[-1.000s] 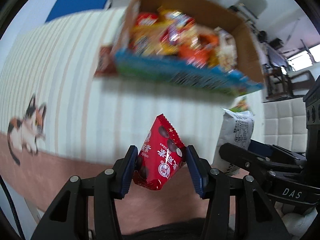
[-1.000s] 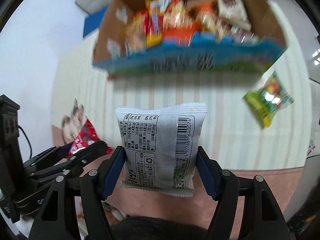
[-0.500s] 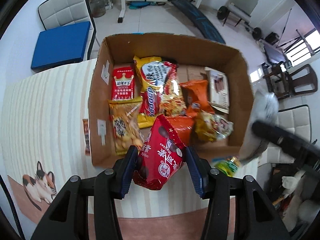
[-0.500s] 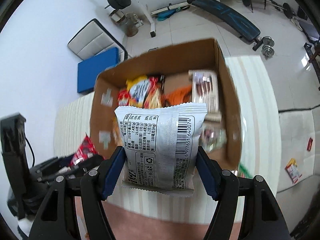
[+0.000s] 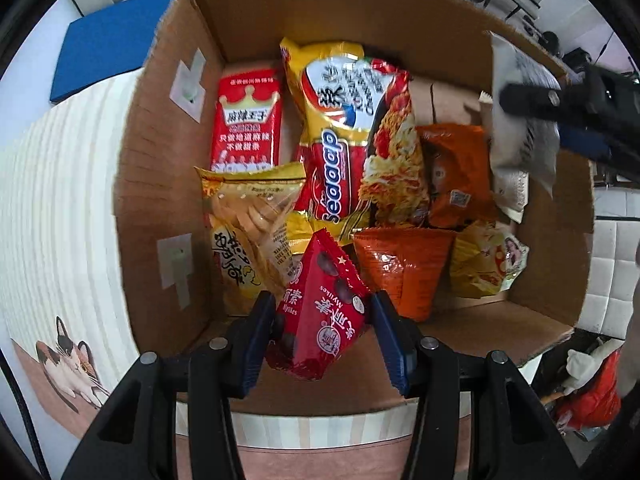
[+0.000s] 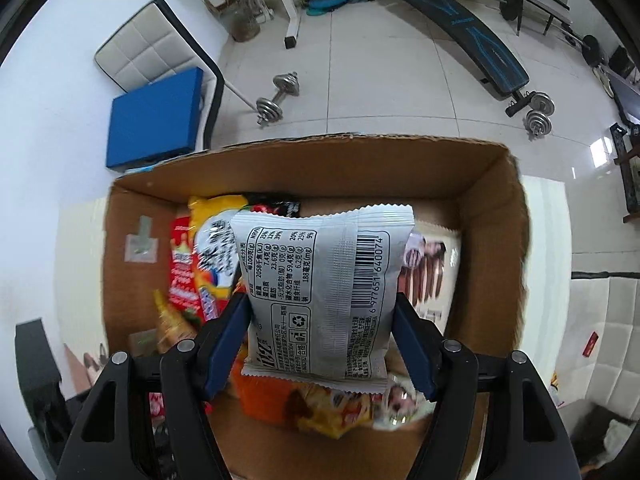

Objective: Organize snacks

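My left gripper (image 5: pixel 322 332) is shut on a small red chocolate packet (image 5: pixel 320 312) and hangs over the near part of the open cardboard box (image 5: pixel 168 128). Inside the box lie several snack bags, among them a red crown packet (image 5: pixel 246 120) and a yellow-red bag (image 5: pixel 336 132). My right gripper (image 6: pixel 320 328) is shut on a grey-white snack bag (image 6: pixel 324 288), held over the right side of the same box (image 6: pixel 496 208). That bag (image 5: pixel 520 120) and the right gripper also show at the right edge of the left wrist view.
The box stands on a striped cloth (image 5: pixel 60 200) with a cat picture (image 5: pixel 68 364). Beyond the table are a blue cushion on a chair (image 6: pixel 156 116), dumbbells (image 6: pixel 278 98) and a weight bench (image 6: pixel 460 28) on the tiled floor.
Both grippers have moved forward from in front of the box to above its inside, each still holding its packet. The box now fills both views.
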The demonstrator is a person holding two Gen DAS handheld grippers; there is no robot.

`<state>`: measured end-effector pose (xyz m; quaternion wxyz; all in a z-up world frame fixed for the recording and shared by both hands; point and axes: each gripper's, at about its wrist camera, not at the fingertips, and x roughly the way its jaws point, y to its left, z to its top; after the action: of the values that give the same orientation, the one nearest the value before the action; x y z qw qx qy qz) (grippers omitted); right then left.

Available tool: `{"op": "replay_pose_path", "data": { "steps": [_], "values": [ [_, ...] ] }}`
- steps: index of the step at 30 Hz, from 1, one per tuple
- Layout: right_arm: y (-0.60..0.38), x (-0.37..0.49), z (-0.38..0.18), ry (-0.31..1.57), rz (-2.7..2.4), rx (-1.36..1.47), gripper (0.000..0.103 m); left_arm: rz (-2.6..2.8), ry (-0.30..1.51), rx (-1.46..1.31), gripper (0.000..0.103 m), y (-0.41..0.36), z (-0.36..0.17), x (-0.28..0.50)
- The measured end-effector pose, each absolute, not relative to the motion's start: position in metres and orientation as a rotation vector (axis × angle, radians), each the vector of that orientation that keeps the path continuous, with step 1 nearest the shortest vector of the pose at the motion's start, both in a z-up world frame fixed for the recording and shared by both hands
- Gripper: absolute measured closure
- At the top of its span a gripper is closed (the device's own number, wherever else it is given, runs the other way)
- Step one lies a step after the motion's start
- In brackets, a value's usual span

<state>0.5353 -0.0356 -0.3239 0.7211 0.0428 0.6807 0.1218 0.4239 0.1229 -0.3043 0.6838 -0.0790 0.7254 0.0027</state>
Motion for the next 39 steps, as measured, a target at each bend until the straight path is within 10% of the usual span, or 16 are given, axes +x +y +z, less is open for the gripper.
{"op": "replay_pose_path", "data": {
  "steps": [8, 10, 16, 29, 39],
  "values": [
    [-0.03, 0.558, -0.347, 1.538, 0.263, 0.101, 0.028, 0.031, 1.639, -0.165, 0.055, 0.118, -0.311, 0.427],
    [-0.031, 0.558, -0.345, 1.537, 0.26, 0.093, 0.012, 0.036, 1.625, -0.173, 0.052, 0.119, -0.308, 0.429],
    [-0.043, 0.545, -0.323, 1.502, 0.245, 0.116, 0.01, 0.046, 1.572, -0.201, 0.02, 0.127, -0.288, 0.44],
    [-0.107, 0.433, -0.251, 1.357, 0.128, 0.243, 0.009, 0.157, 1.225, -0.163, 0.019, 0.154, -0.186, 0.395],
    [-0.195, 0.321, -0.345, 1.487, -0.16, 0.661, 0.009, 0.318, 1.281, -0.222, 0.019, 0.193, -0.219, 0.312]
  ]
}}
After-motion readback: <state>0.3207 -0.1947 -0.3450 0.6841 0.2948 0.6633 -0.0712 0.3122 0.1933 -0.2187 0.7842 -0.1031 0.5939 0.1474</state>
